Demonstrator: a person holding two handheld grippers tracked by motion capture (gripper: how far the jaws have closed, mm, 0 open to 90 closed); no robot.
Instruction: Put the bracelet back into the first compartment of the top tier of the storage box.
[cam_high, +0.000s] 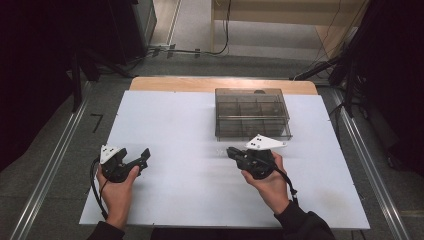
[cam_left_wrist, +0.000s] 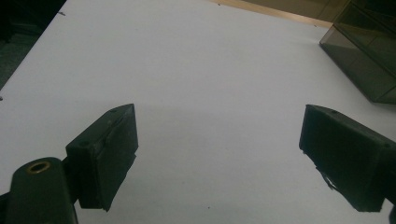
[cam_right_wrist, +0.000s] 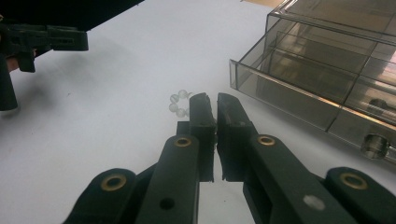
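Right claw (cam_right_wrist: 211, 100) clenched, jaws nearly together, tips touching a small string of clear beads (cam_right_wrist: 178, 102) on the white bench (cam_high: 175, 115), just beside the smoky compartment box (cam_right_wrist: 327, 79). Left claw (cam_left_wrist: 219, 154) released, wide apart, holding nothing.

In our right gripper view, the right gripper's (cam_right_wrist: 211, 100) closed black jaws cover part of a string of small translucent pale beads (cam_right_wrist: 178, 102); we cannot tell whether the tips pinch it. From the high view the beads are only a faint speck (cam_high: 218, 150) on the white tabletop (cam_high: 175, 125). The smoky clear plastic compartment box (cam_right_wrist: 327, 70) is cut off by that view's right edge, and its contents stay unclear to us. Our left gripper view clips the box (cam_left_wrist: 364, 60) at the top right corner.
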